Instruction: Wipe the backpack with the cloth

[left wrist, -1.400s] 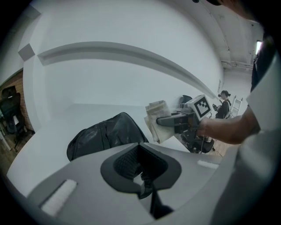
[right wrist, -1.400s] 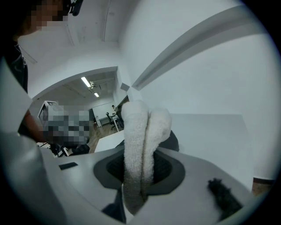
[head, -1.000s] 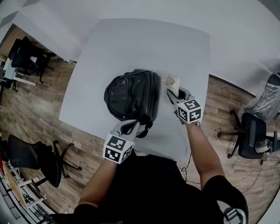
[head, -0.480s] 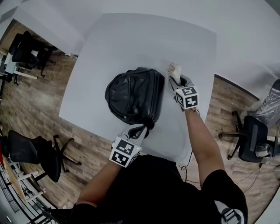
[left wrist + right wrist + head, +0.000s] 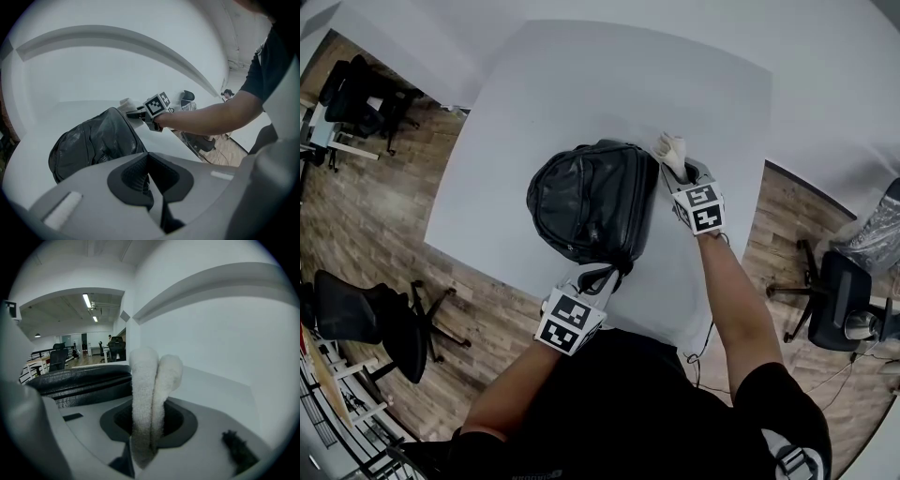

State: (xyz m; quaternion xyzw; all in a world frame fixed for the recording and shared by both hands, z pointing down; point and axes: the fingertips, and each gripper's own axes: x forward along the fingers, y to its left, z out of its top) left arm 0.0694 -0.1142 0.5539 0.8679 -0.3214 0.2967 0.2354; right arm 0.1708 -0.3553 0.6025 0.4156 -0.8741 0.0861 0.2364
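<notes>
A black leather backpack (image 5: 591, 199) lies on the white table (image 5: 581, 84). At its near end my left gripper (image 5: 598, 277) is shut on the bag's black strap loop (image 5: 609, 272); in the left gripper view a dark piece of strap (image 5: 143, 180) sits between the jaws, with the backpack (image 5: 93, 140) beyond. My right gripper (image 5: 677, 169) is at the bag's right side, shut on a folded cream cloth (image 5: 670, 148). In the right gripper view the cloth (image 5: 151, 380) sticks up from the jaws, with the backpack (image 5: 79, 380) just to its left.
The table's near edge runs just under my left gripper. Black office chairs stand on the wood floor at the left (image 5: 375, 328) and the right (image 5: 839, 300). A white wall rises behind the table.
My right gripper has carried the cloth a little farther along the backpack's right side. The left gripper has stayed on the strap at the near end.
</notes>
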